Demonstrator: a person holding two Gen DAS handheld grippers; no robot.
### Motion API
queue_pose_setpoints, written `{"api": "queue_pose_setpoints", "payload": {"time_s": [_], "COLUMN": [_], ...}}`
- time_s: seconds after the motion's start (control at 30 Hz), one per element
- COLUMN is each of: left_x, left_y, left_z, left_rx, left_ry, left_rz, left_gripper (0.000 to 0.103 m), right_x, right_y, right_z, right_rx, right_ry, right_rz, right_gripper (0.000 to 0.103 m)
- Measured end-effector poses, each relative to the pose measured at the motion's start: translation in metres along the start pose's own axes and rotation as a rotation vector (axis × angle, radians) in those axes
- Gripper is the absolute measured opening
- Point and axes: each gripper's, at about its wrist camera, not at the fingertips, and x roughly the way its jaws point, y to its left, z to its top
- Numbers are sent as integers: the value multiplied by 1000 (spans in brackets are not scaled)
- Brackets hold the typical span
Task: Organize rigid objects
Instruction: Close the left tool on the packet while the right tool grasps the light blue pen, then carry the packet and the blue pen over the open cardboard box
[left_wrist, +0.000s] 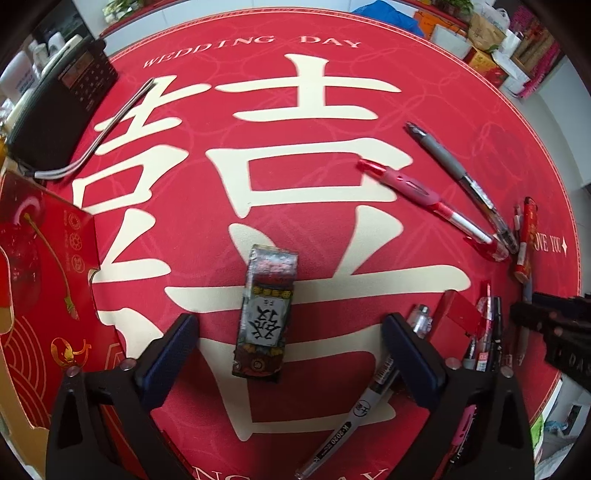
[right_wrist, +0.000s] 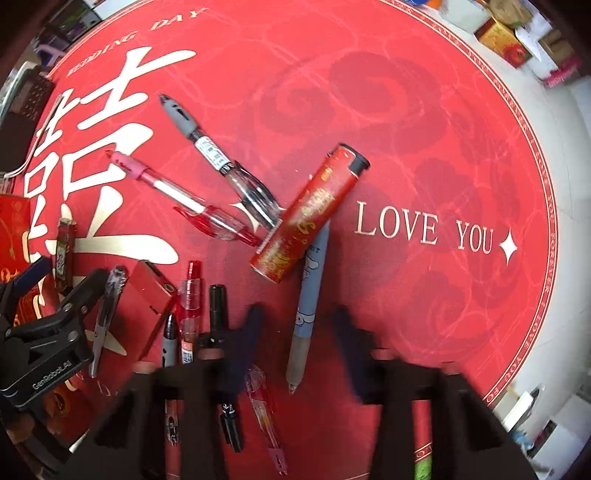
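Observation:
My left gripper (left_wrist: 290, 321) points down and stands open, its fingers on either side of a dark patterned lighter (left_wrist: 266, 314) lying on the red mat (left_wrist: 295, 229), not touching it. My right gripper (right_wrist: 297, 328) is blurred. Its fingers stand apart on either side of a light blue pen (right_wrist: 308, 295), with a gap on each side. A red and gold lighter (right_wrist: 310, 210) lies across that pen's far end. A red pen (right_wrist: 177, 192) and a grey-grip pen (right_wrist: 218, 155) lie farther away, side by side.
Several pens (right_wrist: 192, 314) and a small red box (right_wrist: 151, 295) lie between the two grippers. A clear black-ink pen (left_wrist: 354, 417) lies under my left gripper's right finger. A red gift box (left_wrist: 40, 277) and a black radio (left_wrist: 62, 107) sit at the left.

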Motion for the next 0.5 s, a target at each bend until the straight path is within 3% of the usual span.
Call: {"api": "queue_pose_setpoints", "payload": {"time_s": [0.03, 0.13, 0.27, 0.33, 0.37, 0.5], "left_x": [-1, -5, -12, -14, -15, -17], "left_y": [-2, -9, -15, -16, -15, -13], "left_z": [0, 2, 2, 3, 4, 6], "left_rx": [9, 38, 62, 58, 54, 37], "left_ry": [-3, -9, -26, -26, -24, -12], "left_rz": [-1, -8, -12, -10, -11, -35], "left_gripper": [92, 81, 53, 30, 26, 26], "right_x": [0, 0, 0, -1, -1, -3], "right_y": [-2, -3, -8, -11, -12, -15], "right_z": [0, 0, -6, -10, -12, -17], "right_rx": [6, 8, 30, 36, 39, 52], "right_ry": [1, 11, 22, 23, 23, 18], "right_rz": [6, 18, 39, 46, 50, 67], "right_gripper": [13, 11, 11, 11, 11, 11]}}
